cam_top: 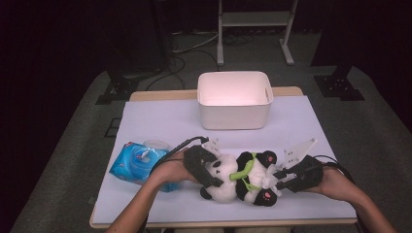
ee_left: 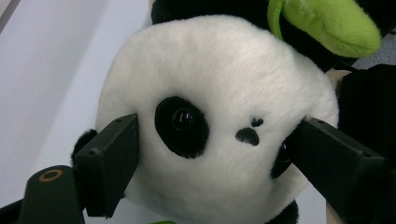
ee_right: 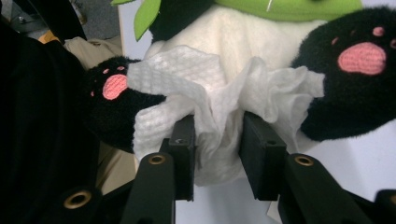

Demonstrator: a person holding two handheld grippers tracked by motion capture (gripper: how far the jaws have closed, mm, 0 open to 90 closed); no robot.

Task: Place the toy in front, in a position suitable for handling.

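Covered in pale sheeting, the table (cam_top: 160, 121), its near edge cut off behind the forearms. At the far side, a white storage bin (cam_top: 234, 99), open-topped, contents not visible from here. Near the front edge, lying lengthwise on its back, the plush panda (cam_top: 255, 177), with a green scarf (ee_left: 327, 23) around the neck. Just left of it, a blue pack of wet wipes (cam_top: 133, 162), partly hidden by the left wrist, label too small to read.

Left tongs (cam_top: 210, 171) clenched on the panda's head, pads sunk into the plush at both cheeks, probably to pin the toy steady for cleaning. Right tongs (ee_right: 218, 140) parted at the toy's bottom end, with a crumpled white wipe (ee_right: 187, 70) bunched between the pads, seemingly loose rather than pinched. Wipe resting against the belly between the two black hind paws (ee_right: 362, 56), likely for rubbing there. Lower end of the wipe hidden behind the pads.
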